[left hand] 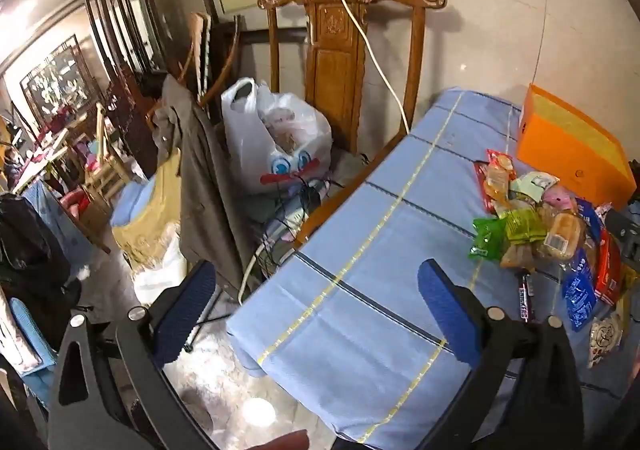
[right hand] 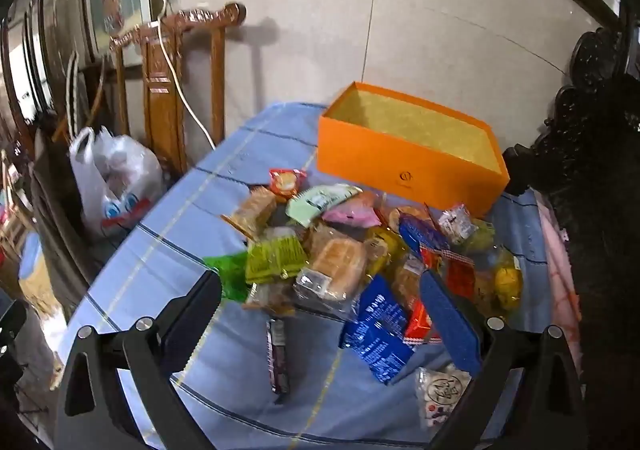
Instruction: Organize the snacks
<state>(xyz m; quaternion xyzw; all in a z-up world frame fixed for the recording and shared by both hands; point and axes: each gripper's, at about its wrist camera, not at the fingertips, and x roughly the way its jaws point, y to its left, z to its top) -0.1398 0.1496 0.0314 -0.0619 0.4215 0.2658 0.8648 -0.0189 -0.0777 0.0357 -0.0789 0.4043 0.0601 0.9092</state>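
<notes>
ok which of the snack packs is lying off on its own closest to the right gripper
The dark purple candy bar: it lies alone on the blue cloth in front of the pile, between the open fingers of the right gripper, while the others lie heaped together.

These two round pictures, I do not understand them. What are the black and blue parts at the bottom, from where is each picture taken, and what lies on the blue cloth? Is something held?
No robot arm is here: a person holds a two-finger tool in each hand, with a wide-angle camera on each looking forward along its fingers.

The black arms with blue pads are those fingers. One picture comes from the left gripper, the other from the right gripper. Both are wide open and hold nothing.

On the table's light blue checked cloth lies a loose pile of wrapped snacks. Behind it stands an open orange cardboard box, which looks empty. A carved wooden chair and a white plastic bag stand beside the table.
</notes>
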